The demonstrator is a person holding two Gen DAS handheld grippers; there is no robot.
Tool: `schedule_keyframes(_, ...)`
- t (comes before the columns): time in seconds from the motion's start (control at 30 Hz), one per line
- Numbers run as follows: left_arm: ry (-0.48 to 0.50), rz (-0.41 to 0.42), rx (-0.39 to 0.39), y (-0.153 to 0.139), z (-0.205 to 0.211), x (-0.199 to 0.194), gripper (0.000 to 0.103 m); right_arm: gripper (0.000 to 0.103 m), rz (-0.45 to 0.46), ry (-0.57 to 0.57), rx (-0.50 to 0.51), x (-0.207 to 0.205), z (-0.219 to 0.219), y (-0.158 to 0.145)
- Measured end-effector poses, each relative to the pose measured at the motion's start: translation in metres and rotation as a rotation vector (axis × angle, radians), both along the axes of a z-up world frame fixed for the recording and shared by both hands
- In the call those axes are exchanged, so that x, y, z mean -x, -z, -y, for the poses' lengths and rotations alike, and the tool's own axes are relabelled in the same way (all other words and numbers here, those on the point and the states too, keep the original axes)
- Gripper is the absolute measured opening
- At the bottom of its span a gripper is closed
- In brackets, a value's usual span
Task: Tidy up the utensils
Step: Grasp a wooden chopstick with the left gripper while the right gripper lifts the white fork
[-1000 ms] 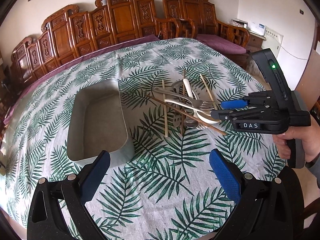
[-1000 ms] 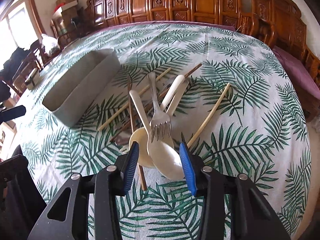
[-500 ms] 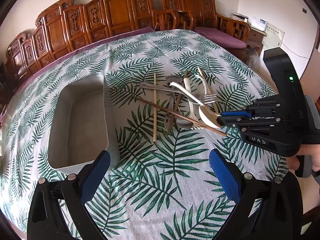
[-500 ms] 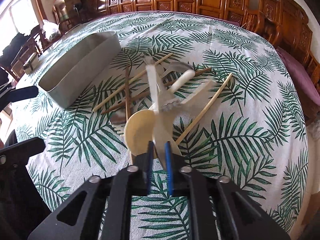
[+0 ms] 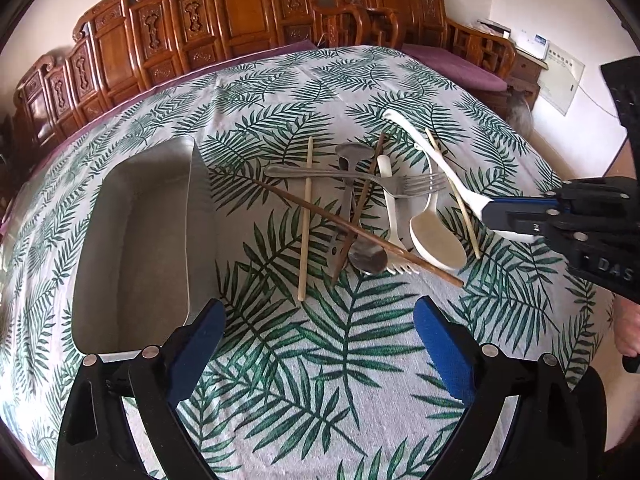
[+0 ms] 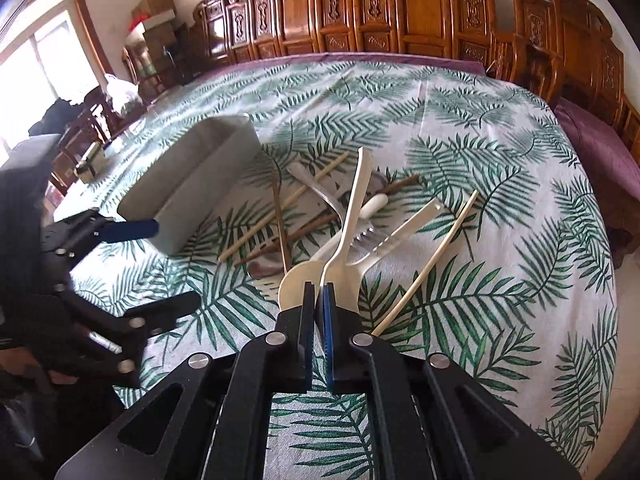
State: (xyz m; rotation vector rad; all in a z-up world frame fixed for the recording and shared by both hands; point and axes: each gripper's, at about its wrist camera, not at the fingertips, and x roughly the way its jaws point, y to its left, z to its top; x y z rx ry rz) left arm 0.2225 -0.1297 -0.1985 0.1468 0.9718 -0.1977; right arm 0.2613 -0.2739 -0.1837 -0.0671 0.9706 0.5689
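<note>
My right gripper (image 6: 318, 300) is shut on the bowl end of a white spoon (image 6: 352, 208), whose handle slants up off the pile. From the left wrist view that right gripper (image 5: 520, 216) reaches in from the right with the white spoon (image 5: 440, 160) raised. Under it lie a cream spoon (image 5: 436, 240), a metal fork (image 5: 360, 178), a metal spoon (image 5: 368, 258), a white plastic fork (image 5: 390, 208) and several chopsticks (image 5: 306, 220). My left gripper (image 5: 320, 332) hovers in front of the pile, jaws wide and closing slightly, nothing between them. A grey tray (image 5: 188, 220) stands left of the pile.
A palm-leaf cloth (image 5: 320, 380) covers the round table. Carved wooden chairs (image 5: 240, 12) ring its far side, with a purple cushion (image 6: 592, 148) at the right. A hand (image 5: 628, 332) holds the right gripper. In the right wrist view my left gripper (image 6: 176, 264) sits beside the grey tray (image 6: 200, 176).
The right gripper shut on the white spoon's bowl and lifted it, so the handle now tilts up. The left gripper came closer to the tray and the pile.
</note>
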Motion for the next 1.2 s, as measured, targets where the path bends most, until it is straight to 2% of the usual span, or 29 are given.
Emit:
schedule_keyframes(0.27,-0.020,-0.025,0.045,0.001,0.005,-0.032,0.070,0.005,0.014,0.009,0.038,0.000,0.003,0.002)
schedule_keyframes(0.37,-0.029,-0.055,0.095,0.003,0.006,-0.046,0.062,0.005,0.017,0.012,0.057,0.000,0.003,0.005)
schedule_keyframes(0.53,-0.076,-0.143,0.194,0.019,0.003,-0.071,0.039,0.005,0.015,0.020,0.049,-0.002,0.006,0.007)
schedule_keyframes(0.77,-0.115,-0.182,0.216,0.033,0.002,-0.092,0.035,0.005,0.007,0.030,0.039,-0.004,0.010,0.010)
schedule_keyframes(0.83,-0.114,-0.189,0.208,0.034,0.005,-0.096,0.030,0.005,0.006,0.031,0.037,-0.004,0.011,0.010)
schedule_keyframes(1.03,-0.121,-0.203,0.248,0.035,0.004,-0.104,0.013,0.005,0.005,0.032,0.028,-0.003,0.010,0.009)
schedule_keyframes(1.2,-0.098,-0.186,0.260,0.030,0.005,-0.104,0.005,0.005,0.003,0.029,0.025,-0.002,0.008,0.010)
